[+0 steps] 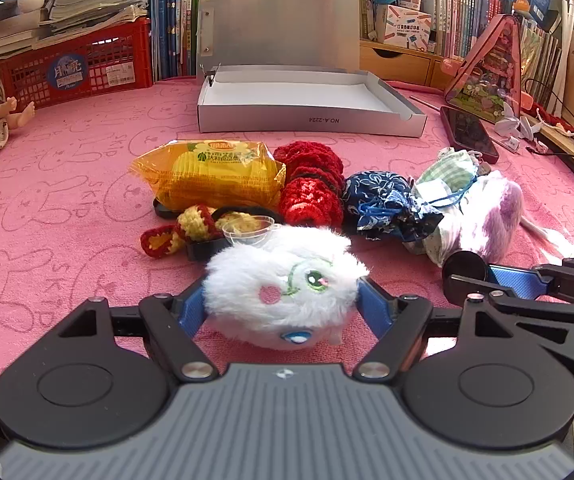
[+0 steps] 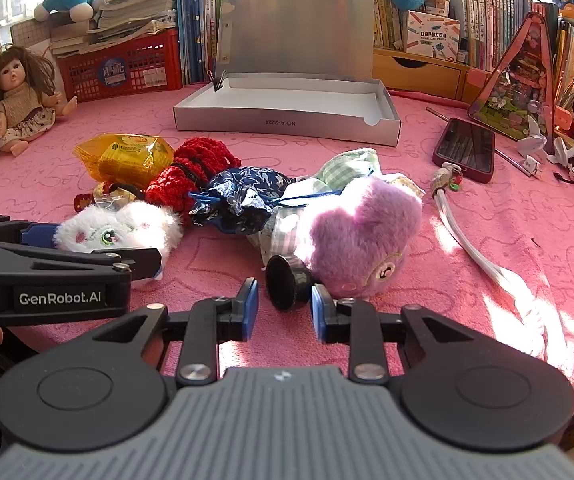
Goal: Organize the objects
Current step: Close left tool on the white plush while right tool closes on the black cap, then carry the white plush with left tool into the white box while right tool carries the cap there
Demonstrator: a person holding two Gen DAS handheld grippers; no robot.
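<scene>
Nearest, the left gripper [image 1: 281, 306] is bracketing the white plush toy [image 1: 283, 292]; both blue pads are touching its fur on either side, so the fingers are gripping it on the pink cloth [image 1: 67, 208]. The arm of this gripper is carrying the printed label "GenRobot.AI", readable in the right wrist view. To its right, the right gripper [image 2: 285, 310] is standing with a narrow gap between its pads; the black round-capped object [image 2: 287, 282] is lying just beyond the fingertips, and whether the pads are touching it cannot be told.

Behind these, a row of loose items is lying left to right: an orange snack bag [image 1: 211, 176] with green print too small to read, red crocheted pieces [image 1: 311, 188], a dark blue floral drawstring pouch [image 1: 387, 204], and a purple plush toy [image 2: 363, 236]. A dark phone [image 2: 465, 150] is lying further right.

Further back, the silver box [image 1: 311, 118] is sitting with its lid raised; its interior is showing bare white. Its near wall is reading "NO A-2224", upside down. At far left, a red crate [image 1: 79, 68] is holding stacked books.
</scene>
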